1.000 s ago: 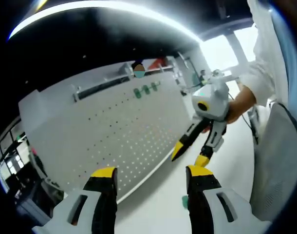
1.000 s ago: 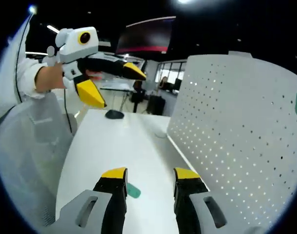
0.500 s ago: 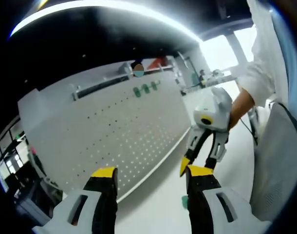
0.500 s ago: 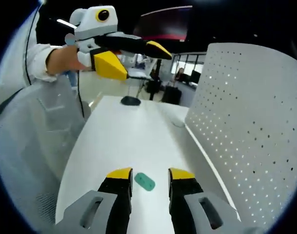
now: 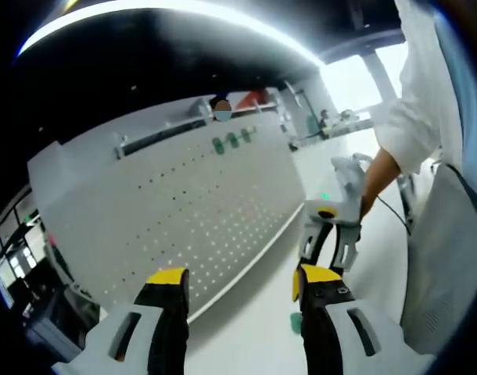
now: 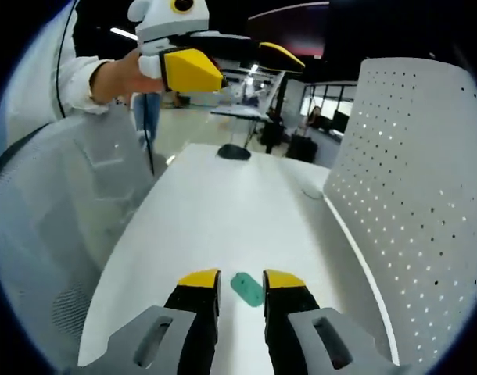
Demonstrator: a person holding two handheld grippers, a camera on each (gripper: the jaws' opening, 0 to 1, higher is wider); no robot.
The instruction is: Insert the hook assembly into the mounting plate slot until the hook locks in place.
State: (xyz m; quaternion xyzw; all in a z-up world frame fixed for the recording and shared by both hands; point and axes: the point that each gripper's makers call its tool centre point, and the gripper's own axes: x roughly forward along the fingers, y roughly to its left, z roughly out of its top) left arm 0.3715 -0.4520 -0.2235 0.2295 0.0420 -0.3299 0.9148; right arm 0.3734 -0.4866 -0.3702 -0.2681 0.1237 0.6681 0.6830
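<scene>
In the right gripper view, the right tongs (image 6: 241,279) point down at a white counter (image 6: 223,203). Their two yellow tips stand a little apart, with nothing between them. A small green hook piece (image 6: 247,288) lies flat on the counter, and it shows in the gap just past the tips. I cannot tell if a tip touches it.

To the right of the counter stands a big white board with holes (image 6: 410,187), upright along the counter's edge. A small dark thing (image 6: 234,151) sits at the far end of the counter. At the left is a grey mesh chair back (image 6: 59,226).

High up in this view, a hand (image 6: 125,78) holds the left tongs (image 6: 246,64) in the air. Their yellow tips are spread wide and hold nothing.

In the left gripper view, the left tongs (image 5: 242,277) reach out with tips far apart. The board with holes (image 5: 191,211) is in front of them, and small green pieces (image 5: 232,142) hang near its top. The right tongs (image 5: 326,250) come in from the right, pointing down. The green hook piece (image 5: 295,322) peeks out on the counter (image 5: 258,336), just beside the left tongs' right tip. A white sleeve (image 5: 414,117) is at the upper right.
</scene>
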